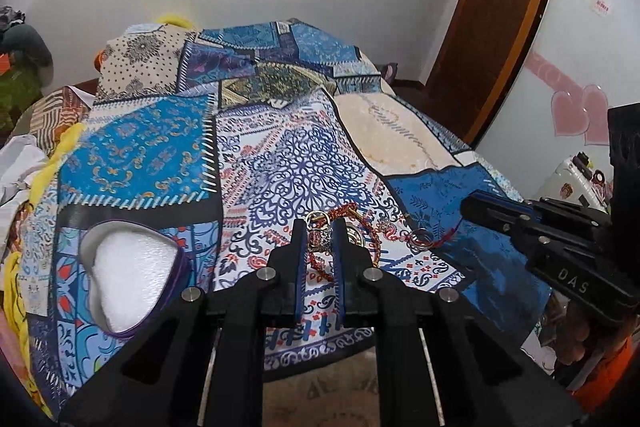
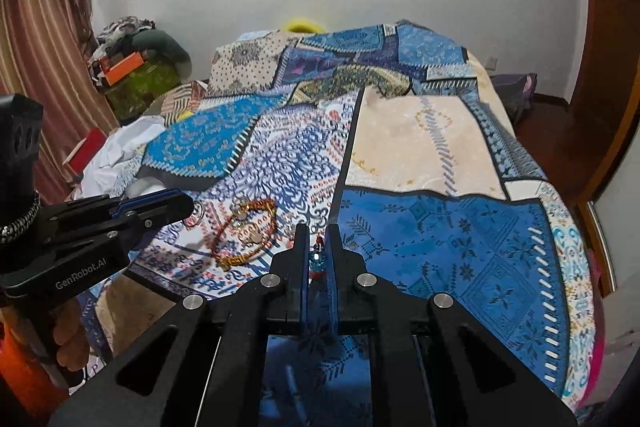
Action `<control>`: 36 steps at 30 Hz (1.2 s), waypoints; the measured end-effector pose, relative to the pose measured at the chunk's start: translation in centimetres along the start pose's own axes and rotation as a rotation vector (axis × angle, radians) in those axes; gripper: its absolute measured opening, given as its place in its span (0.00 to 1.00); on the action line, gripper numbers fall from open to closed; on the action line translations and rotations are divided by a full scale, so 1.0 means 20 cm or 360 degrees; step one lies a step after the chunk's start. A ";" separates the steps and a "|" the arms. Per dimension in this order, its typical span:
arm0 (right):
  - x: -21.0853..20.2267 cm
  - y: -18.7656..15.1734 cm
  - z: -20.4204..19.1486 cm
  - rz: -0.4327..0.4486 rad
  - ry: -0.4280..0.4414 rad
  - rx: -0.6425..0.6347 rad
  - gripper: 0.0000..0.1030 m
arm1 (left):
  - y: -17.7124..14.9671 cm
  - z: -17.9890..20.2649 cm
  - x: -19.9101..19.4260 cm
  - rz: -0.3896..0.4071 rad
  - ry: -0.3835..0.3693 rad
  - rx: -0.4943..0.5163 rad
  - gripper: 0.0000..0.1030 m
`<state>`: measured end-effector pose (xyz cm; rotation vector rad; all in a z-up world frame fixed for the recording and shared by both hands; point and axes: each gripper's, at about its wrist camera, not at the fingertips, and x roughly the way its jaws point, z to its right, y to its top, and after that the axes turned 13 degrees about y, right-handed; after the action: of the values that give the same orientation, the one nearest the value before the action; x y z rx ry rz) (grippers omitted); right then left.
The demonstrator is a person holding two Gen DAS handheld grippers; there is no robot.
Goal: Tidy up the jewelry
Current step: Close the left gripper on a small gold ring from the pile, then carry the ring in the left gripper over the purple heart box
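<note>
A big bed (image 1: 280,147) fills the room, and a patchwork blanket (image 2: 440,247) in blue, white and cream covers it. On the left side of the bed, near its front edge, sits a heart-shaped box (image 1: 132,283) with a purple rim and white padding inside. The jewelry lies in a little heap close to the front edge of the bed, about in the middle. The left gripper (image 1: 319,227) has its jaws nearly closed, and they pinch a small beaded piece (image 1: 318,241) with red, blue and white dots, just above the blanket. A red braided bracelet (image 2: 244,235) curls on the blanket beside it, with small gold round pieces (image 2: 252,237) lying inside its loop. A thin ring (image 1: 422,238) lies a little to the right of the heap, on a red thread (image 1: 444,239). The right gripper (image 2: 318,231) is also almost shut, and its jaws hold a tiny thing with a shiny blue stone (image 2: 317,261) and a red tip. It is too small to tell what kind of jewelry it is. A hand (image 2: 70,343) holds the left gripper's handle at the front edge of the bed.
</note>
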<state>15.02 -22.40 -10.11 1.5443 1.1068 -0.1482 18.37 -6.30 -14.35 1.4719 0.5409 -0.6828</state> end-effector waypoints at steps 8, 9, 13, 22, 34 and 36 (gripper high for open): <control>-0.08 0.06 -0.13 0.0084 -0.0008 -0.0074 0.07 | -0.02 -0.08 -0.16 0.0079 0.0018 -0.0048 0.10; -0.09 0.07 -0.15 0.0091 -0.0006 -0.0081 0.07 | -0.02 -0.10 -0.18 0.0091 0.0024 -0.0057 0.10; -0.10 0.09 -0.22 0.0123 -0.0001 -0.0114 0.07 | -0.03 -0.16 -0.25 0.0124 0.0043 -0.0084 0.10; -0.07 0.12 -0.39 0.0149 0.0074 -0.0172 0.07 | -0.09 -0.35 -0.38 0.0171 0.0124 -0.0151 0.10; 0.12 0.15 -0.67 0.0109 0.0268 -0.0279 0.07 | -0.19 -0.59 -0.45 0.0166 0.0271 -0.0250 0.10; 0.15 0.16 -0.71 0.0100 0.0296 -0.0300 0.07 | -0.20 -0.62 -0.44 0.0158 0.0291 -0.0260 0.10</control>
<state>12.26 -8.69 -5.15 1.4424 1.1805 0.1421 10.37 6.88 -11.50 1.4043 0.6442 -0.4183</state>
